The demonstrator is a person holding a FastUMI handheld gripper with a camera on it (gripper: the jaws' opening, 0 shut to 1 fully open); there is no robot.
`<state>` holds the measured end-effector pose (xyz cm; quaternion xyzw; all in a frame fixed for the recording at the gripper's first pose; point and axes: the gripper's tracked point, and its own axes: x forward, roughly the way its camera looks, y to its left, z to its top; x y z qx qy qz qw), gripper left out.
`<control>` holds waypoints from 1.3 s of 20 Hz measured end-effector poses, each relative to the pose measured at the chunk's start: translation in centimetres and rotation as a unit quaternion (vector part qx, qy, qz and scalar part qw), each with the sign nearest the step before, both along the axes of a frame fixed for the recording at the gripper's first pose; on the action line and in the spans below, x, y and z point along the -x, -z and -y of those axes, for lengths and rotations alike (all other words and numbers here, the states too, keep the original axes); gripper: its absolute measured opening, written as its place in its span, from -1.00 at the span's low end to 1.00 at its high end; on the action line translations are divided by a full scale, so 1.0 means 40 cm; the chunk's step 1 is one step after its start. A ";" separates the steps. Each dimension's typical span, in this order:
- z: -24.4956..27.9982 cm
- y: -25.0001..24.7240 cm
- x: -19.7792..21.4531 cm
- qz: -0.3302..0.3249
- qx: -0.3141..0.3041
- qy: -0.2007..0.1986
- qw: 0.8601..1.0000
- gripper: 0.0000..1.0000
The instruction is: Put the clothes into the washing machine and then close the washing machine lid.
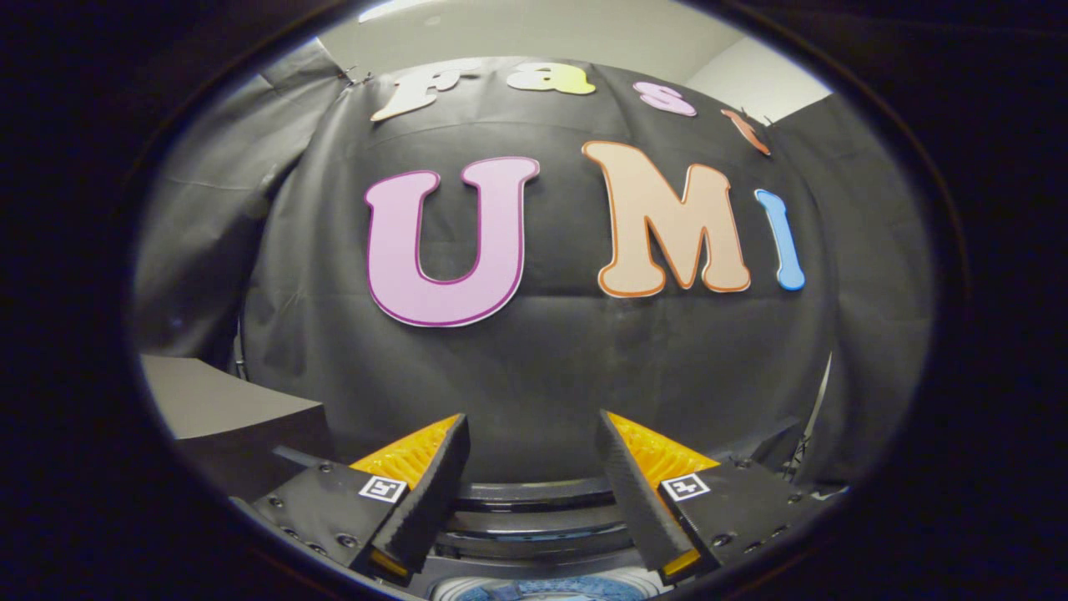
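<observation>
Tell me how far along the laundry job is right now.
Nothing visibly done. The gripper is open, holding nothing, aimed at the booth wall. Below its fingers sits the washing machine. No clothes visible; loading them and closing the lid remain.

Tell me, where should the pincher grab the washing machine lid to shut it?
Probably by the lid's near curved edge, coming from straight above. It shows as dark curved bands just ahead of the open gripper, low between the fingers. I cannot see a handle, or how far open it is.
</observation>
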<state>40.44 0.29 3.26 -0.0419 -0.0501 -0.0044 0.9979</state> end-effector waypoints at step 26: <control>0.005 0.017 0.047 -0.013 0.007 0.004 1.000 0.90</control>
